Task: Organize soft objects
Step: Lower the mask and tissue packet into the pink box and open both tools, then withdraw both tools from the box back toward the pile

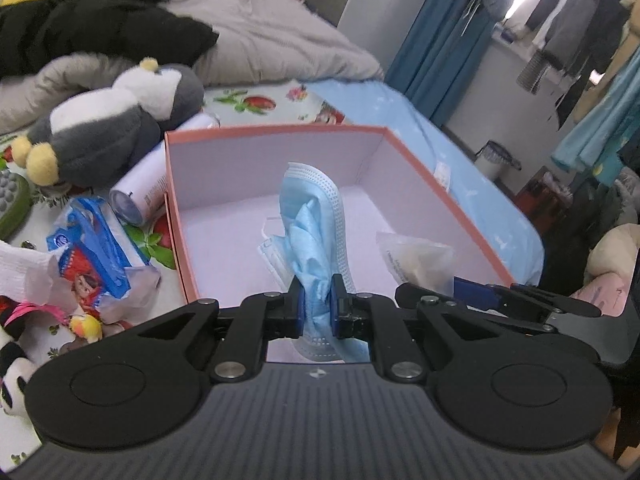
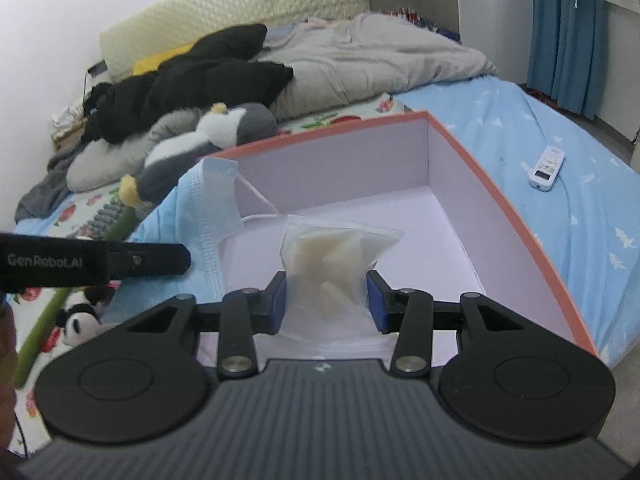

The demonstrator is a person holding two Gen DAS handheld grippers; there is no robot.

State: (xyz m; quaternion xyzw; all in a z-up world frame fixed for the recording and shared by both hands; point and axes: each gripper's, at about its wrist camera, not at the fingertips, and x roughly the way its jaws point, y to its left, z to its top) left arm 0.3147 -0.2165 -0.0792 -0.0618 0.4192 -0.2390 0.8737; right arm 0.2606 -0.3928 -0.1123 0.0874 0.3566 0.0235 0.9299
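An open pink box [image 1: 276, 130] [image 2: 520, 216] with a white inside stands on the bed. My left gripper [image 1: 316, 304] is shut on a bunched blue face mask [image 1: 316, 208] and holds it over the box. The mask [image 2: 204, 216] also shows in the right wrist view, hanging at the box's left wall. My right gripper [image 2: 326, 300] is shut on a clear bag of pale cotton pads [image 2: 334, 256], also over the box interior. That bag [image 1: 416, 260] and the right gripper's fingers [image 1: 476, 294] appear at the right of the left wrist view.
Left of the box lie a grey penguin plush [image 1: 116, 120], a white bottle [image 1: 144, 192], a tissue pack [image 1: 92, 248] and a small panda toy [image 2: 80, 320]. A grey duvet [image 2: 360, 60] and black clothing [image 2: 192, 80] lie behind. A white remote [image 2: 546, 168] rests on the blue sheet.
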